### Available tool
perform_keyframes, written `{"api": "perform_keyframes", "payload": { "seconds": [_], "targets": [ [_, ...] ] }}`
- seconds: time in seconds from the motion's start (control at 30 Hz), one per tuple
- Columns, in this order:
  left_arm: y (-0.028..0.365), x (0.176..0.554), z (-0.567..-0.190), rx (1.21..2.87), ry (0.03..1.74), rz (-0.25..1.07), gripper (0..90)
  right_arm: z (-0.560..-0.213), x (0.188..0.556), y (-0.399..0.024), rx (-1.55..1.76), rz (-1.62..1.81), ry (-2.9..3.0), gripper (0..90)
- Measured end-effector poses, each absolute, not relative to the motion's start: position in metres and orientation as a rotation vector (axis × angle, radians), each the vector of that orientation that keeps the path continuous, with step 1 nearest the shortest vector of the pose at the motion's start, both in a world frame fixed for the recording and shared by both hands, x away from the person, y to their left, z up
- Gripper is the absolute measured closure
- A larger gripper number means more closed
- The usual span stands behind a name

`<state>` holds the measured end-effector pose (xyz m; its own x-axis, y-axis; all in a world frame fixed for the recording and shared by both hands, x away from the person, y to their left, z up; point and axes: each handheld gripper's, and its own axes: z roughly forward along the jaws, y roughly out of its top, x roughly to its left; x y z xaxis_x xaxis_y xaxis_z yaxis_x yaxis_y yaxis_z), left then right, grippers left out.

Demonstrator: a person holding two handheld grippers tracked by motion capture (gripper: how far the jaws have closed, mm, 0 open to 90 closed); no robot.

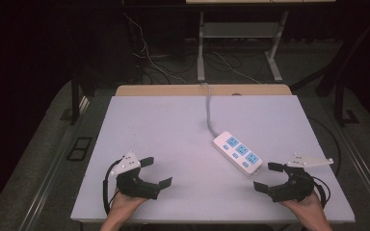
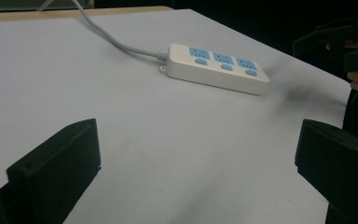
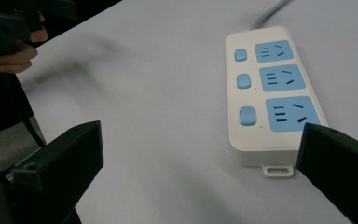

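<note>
Power strip (image 1: 238, 152) on right half of table (image 1: 164, 130), just far-left of right gripper (image 1: 265, 177). Cord (image 1: 209, 108) runs off far edge, plug end hidden. Long axis diagonal, far-left to near-right. Right gripper and left gripper (image 1: 156, 172) both gape wide, empty.

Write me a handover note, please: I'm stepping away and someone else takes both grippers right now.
Left gripper: open, holding nothing, low over the table's near left.
Right gripper: open, holding nothing, just short of the power strip's near end.
Power strip: flat on the table, right of centre, cord running to the far edge, all three sockets free.
Done: nothing yet, strip untouched.
Left: probably reach for the strip.
</note>
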<state>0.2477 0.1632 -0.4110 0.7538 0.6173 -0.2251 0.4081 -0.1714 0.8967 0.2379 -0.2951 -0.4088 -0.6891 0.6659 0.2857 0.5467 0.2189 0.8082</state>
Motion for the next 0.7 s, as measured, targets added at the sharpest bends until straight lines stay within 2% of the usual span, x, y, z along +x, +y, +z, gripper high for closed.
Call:
{"api": "perform_keyframes", "payload": {
  "seconds": [0.7],
  "targets": [
    [0.159, 0.2501, -0.4156, 1.82, 0.785, 0.193, 0.0, -0.4099, 0.2386, -0.3003, 1.212, 1.478, 2.353, 0.3]
  ]
}}
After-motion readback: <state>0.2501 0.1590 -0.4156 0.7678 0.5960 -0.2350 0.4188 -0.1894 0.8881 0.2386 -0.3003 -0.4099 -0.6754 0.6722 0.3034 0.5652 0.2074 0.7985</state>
